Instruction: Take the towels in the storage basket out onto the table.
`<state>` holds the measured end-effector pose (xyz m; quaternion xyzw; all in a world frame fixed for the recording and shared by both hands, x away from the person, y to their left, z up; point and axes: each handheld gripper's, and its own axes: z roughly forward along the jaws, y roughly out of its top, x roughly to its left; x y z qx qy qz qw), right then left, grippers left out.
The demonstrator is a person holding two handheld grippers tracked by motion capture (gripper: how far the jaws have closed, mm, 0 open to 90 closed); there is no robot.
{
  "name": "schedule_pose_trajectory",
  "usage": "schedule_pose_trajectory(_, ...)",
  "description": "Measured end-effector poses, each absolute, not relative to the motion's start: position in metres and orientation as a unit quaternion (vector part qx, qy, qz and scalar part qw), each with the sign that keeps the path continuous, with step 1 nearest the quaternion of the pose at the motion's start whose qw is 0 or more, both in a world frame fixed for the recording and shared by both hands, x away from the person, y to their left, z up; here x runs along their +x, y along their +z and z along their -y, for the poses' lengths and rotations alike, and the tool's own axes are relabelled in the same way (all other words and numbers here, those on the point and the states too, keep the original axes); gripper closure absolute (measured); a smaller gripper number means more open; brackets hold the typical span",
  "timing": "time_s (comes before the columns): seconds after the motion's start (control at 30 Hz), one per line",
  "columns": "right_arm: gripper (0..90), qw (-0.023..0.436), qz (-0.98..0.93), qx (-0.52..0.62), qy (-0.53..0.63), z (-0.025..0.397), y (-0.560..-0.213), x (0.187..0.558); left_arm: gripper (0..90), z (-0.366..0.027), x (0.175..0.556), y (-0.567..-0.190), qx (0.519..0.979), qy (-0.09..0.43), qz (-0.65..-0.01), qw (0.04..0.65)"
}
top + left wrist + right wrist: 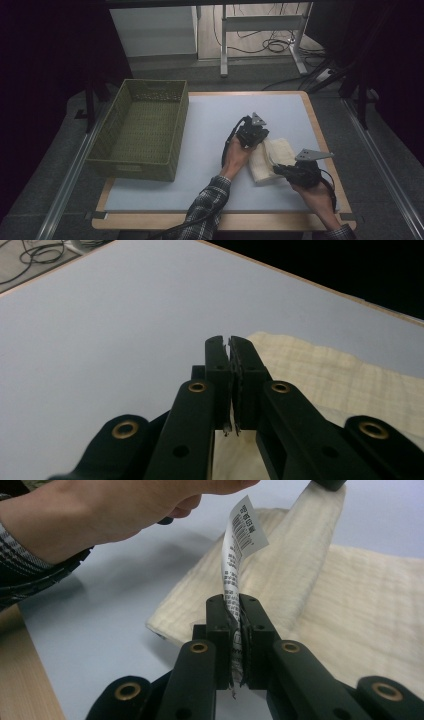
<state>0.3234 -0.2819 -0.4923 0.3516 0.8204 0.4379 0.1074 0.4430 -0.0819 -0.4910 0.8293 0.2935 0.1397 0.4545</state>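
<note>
Cream, waffle-textured folded cloth (272, 159) lies on the pale blue matte surface (210, 150), right of the rectangular olive woven basket (142, 127). The right gripper (235, 605) pinches the cloth's printed white paper tag (239, 545). The left gripper (229, 342) has its jaws pressed together on the cloth's edge.

Left black two-jaw gripper (258, 131): jaws pressed together, held by hand (235, 156), plaid-sleeved forearm (207, 205) angled inward. Right black two-jaw gripper (281, 169): jaws clamped, low, pointing left.
</note>
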Motion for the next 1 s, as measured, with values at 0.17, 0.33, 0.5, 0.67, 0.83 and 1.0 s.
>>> schedule_pose_trajectory(0.17, 84.5, 0.112, -0.817, 0.365, 0.431, 0.293, -0.496, 0.326, 87.4, 0.096, 0.449, -0.494, 0.836, 0.139, -0.289, 0.445)
schedule_pose_trajectory(0.33, 84.2, 0.114, -0.814, 0.378, 0.426, 0.302, -0.502, 0.332, 87.2, 0.108, 0.454, -0.495, 0.843, 0.141, -0.288, 0.432)
schedule_pose_trajectory(0.5, 83.7, 0.116, -0.811, 0.386, 0.424, 0.307, -0.505, 0.335, 84.0, 0.118, 0.458, -0.496, 0.842, 0.135, -0.291, 0.433)
schedule_pose_trajectory(0.67, 76.9, 0.141, -0.807, 0.389, 0.421, 0.313, -0.503, 0.333, 60.3, 0.122, 0.456, -0.49, 0.834, 0.131, -0.291, 0.451)
schedule_pose_trajectory(0.83, 69.5, 0.168, -0.795, 0.405, 0.418, 0.327, -0.497, 0.331, 46.8, 0.12, 0.452, -0.48, 0.829, 0.153, -0.29, 0.453)
schedule_pose_trajectory(1.0, 62.3, 0.207, -0.786, 0.428, 0.395, 0.35, -0.492, 0.328, 39.6, 0.108, 0.448, -0.479, 0.833, 0.164, -0.291, 0.44)
